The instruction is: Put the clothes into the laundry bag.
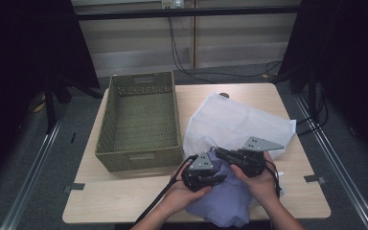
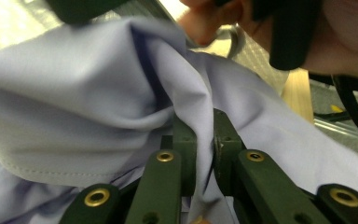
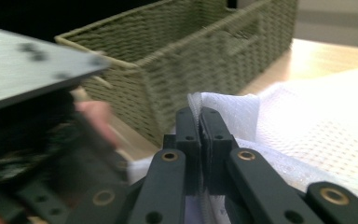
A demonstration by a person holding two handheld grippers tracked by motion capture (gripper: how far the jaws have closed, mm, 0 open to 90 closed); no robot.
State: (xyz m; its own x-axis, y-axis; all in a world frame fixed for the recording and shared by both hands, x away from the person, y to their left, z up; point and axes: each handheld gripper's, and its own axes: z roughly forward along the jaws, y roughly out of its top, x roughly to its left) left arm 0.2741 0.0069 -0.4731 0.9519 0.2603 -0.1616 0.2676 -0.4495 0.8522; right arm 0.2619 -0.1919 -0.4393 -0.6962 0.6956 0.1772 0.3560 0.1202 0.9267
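- One smooth lavender cloth (image 1: 223, 201), softly creased, lies bunched at the table's (image 1: 124, 196) near edge, partly inside a white mesh bag (image 1: 235, 122).
- The left gripper (image 2: 204, 140) pinches a fold of the cloth.
- The right gripper (image 3: 200, 135) clamps the bag's netted rim.
- A woven olive basket (image 1: 106, 129) sits just left; its inside is unclear.

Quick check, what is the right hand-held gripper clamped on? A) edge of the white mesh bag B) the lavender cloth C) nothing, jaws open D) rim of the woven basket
A: in the right gripper view the right hand-held gripper has its jaws shut on the edge of the white mesh bag; the woven basket stands apart behind, and the lavender cloth is pinched by the left hand-held gripper.
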